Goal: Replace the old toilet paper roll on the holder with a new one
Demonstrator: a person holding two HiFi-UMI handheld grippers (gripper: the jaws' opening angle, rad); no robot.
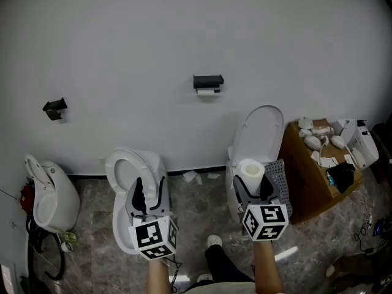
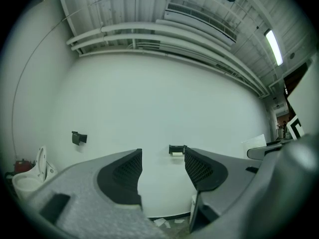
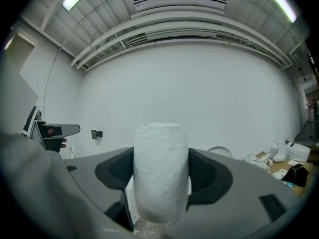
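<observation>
The person's forearms (image 1: pixel 267 273) come up from the bottom edge of the head view, one gripper in each hand. The right gripper (image 1: pixel 252 186) is clamped on the new roll (image 3: pixel 160 173), a full white roll standing upright between the jaws, with both dark pads pressed against its sides. The left gripper (image 1: pixel 150 188) holds nothing, and only the wall shows in the gap between its spread jaws. Under the left gripper stands a white toilet (image 1: pixel 122 222). Under the right gripper stands a second toilet (image 1: pixel 262 130) with its lid up against the wall. A third white fixture (image 1: pixel 52 198) sits at the far left. Scraps of paper (image 1: pixel 191 176) lie on the stone floor (image 1: pixel 196 213) between the two toilets, at the foot of the wall. Right of the second toilet is a cardboard box (image 1: pixel 306 182) with small white items heaped on top. Farthest off, on the white wall (image 1: pixel 184 29), the black holder (image 1: pixel 208 80) is mounted above and between the two toilets. The old roll (image 1: pixel 207 91), a thin white remnant, hangs just under it. Both grippers are well apart from the holder. A smaller black bracket (image 1: pixel 55 108) is fixed to the wall farther left
</observation>
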